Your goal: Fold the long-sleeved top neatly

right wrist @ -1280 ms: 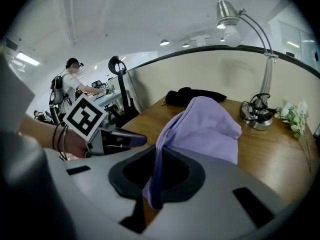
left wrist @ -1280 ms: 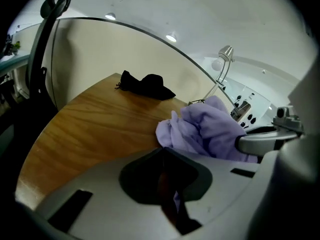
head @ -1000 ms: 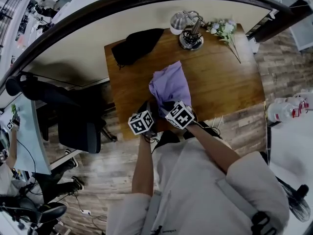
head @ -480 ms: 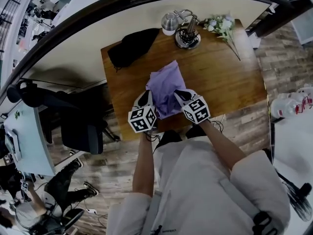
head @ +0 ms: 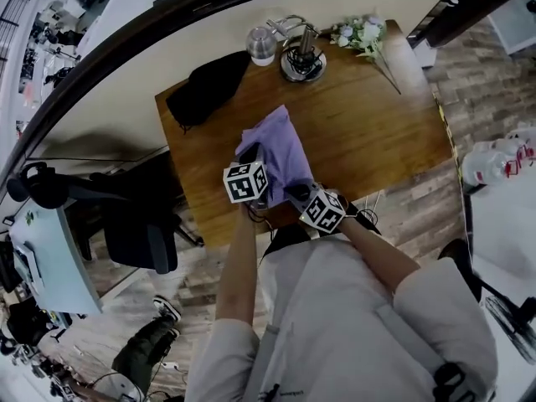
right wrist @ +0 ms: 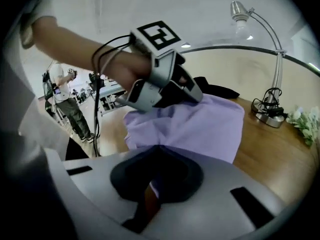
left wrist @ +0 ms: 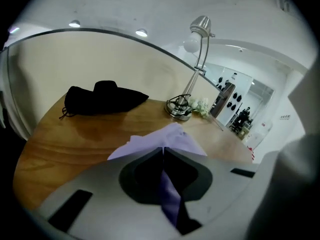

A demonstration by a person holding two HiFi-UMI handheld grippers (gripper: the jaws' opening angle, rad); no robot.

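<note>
The light purple long-sleeved top (head: 276, 145) lies partly folded on the wooden table (head: 377, 132). My left gripper (left wrist: 163, 149) is shut on a fold of it at the garment's left side, and purple cloth runs down between the jaws. It also shows as the left gripper (right wrist: 196, 97) lying over the top's far left corner. My right gripper (right wrist: 159, 147) has just been closing at the top's near edge. Its jaws now meet with a strip of purple cloth between them. In the head view the left gripper (head: 249, 156) and the right gripper (head: 296, 193) sit close together.
A black garment (head: 201, 95) lies at the table's back left. A desk lamp (head: 300, 57) and white flowers (head: 360, 33) stand at the back edge. A black office chair (head: 126, 216) is on the left. The table's right half is bare wood.
The left gripper slid away from me along the top's left side with the cloth. The right gripper came back from the right side to the near edge and closed there.
</note>
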